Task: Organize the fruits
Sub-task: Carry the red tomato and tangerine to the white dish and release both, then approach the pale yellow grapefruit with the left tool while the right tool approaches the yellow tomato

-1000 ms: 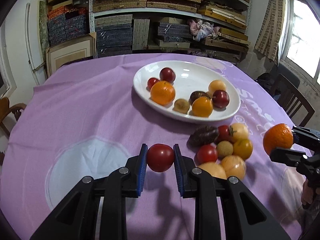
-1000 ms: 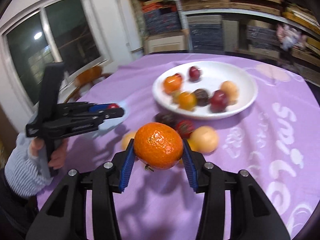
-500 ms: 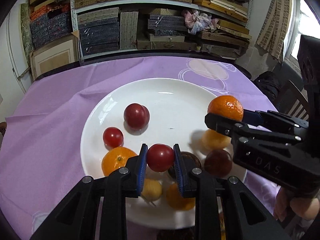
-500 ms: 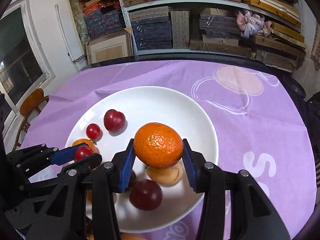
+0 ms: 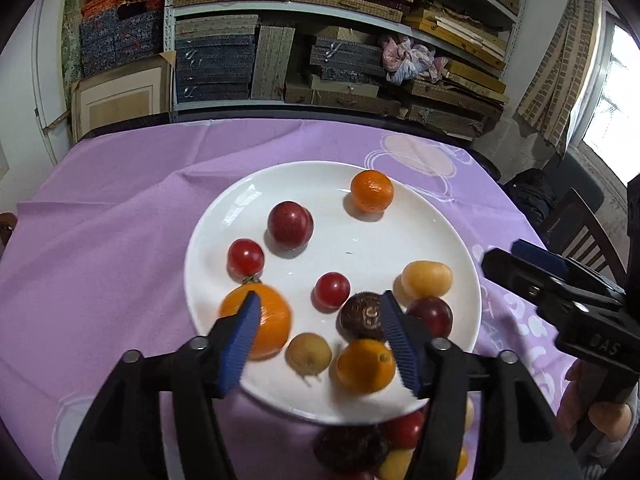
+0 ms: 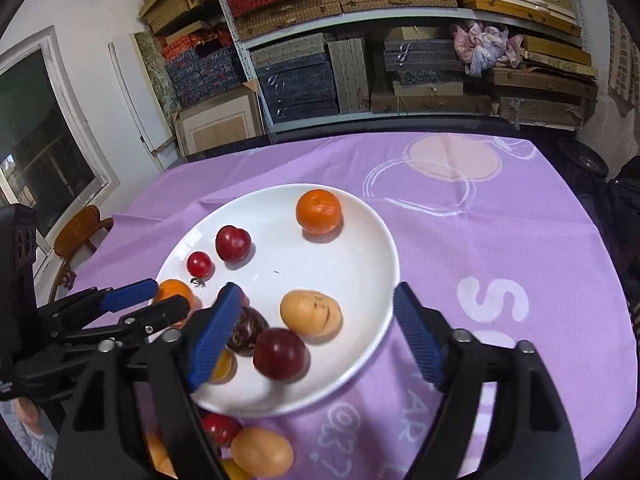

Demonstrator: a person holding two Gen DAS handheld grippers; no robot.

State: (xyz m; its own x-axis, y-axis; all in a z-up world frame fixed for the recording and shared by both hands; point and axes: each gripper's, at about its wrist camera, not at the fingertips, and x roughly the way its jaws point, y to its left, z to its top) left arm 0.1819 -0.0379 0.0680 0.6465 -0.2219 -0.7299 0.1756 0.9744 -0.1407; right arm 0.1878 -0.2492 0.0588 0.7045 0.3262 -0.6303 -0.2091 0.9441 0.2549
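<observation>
my left gripper [image 5: 316, 312] has just been opening, jaws wide and holding nothing; the cherry tomato [image 5: 331, 291] sits on the white plate [image 5: 420, 216] just ahead between them. my right gripper [image 6: 316, 312] gapes empty too, the round orange [image 6: 319, 211] lying well ahead by the far rim.

You look down on a white plate [image 5: 404, 216] set on a lilac tablecloth [image 5: 120, 208] printed with pale pink circles and white lettering. On the plate you have an orange mandarin [image 5: 371, 191], a dark red plum [image 5: 290, 225], two bright red cherry tomatoes [image 5: 245, 257], a yellow fruit [image 5: 427, 279] and a brown one [image 5: 363, 316]. Your gripper pads [image 5: 240, 336] are blue on black arms.
</observation>
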